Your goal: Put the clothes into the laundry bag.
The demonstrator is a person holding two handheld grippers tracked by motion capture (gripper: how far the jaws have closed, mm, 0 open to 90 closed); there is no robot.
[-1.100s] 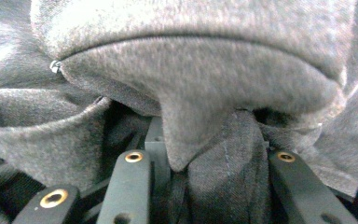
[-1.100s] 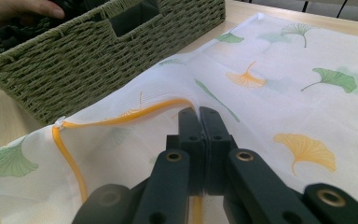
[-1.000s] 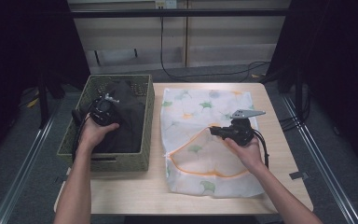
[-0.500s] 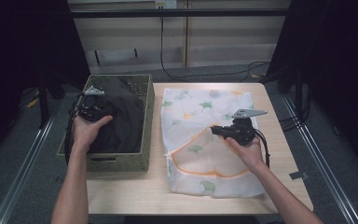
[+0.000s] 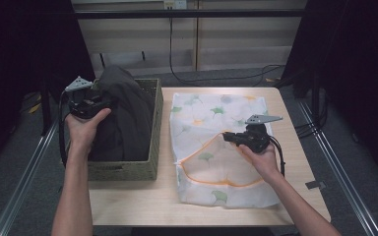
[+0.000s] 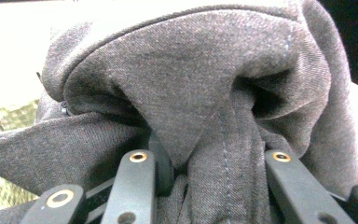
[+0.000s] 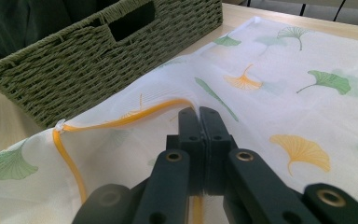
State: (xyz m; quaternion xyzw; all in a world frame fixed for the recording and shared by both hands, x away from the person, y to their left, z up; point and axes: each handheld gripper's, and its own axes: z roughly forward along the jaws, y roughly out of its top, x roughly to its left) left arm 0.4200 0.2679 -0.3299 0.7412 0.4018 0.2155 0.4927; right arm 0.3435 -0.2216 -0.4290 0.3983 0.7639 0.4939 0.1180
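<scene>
A dark grey garment rises in a bunch out of the green woven basket at the table's left. My left gripper is shut on a fold of it, held above the basket's left rim. In the left gripper view the cloth is pinched between the jaws of my left gripper. A white mesh bag printed with green and orange leaves lies flat on the right. My right gripper is shut on its orange-edged mouth, the right gripper's jaws pressed together over the rim.
The basket stands just left of the bag, with a narrow strip of wooden table between them. Dark floor and metal rails run along both sides of the table. Cables lie on the floor behind it.
My left gripper has risen and drawn back toward the basket's left side, pulling the grey garment up out of the basket. The right gripper and the bag have kept still.
</scene>
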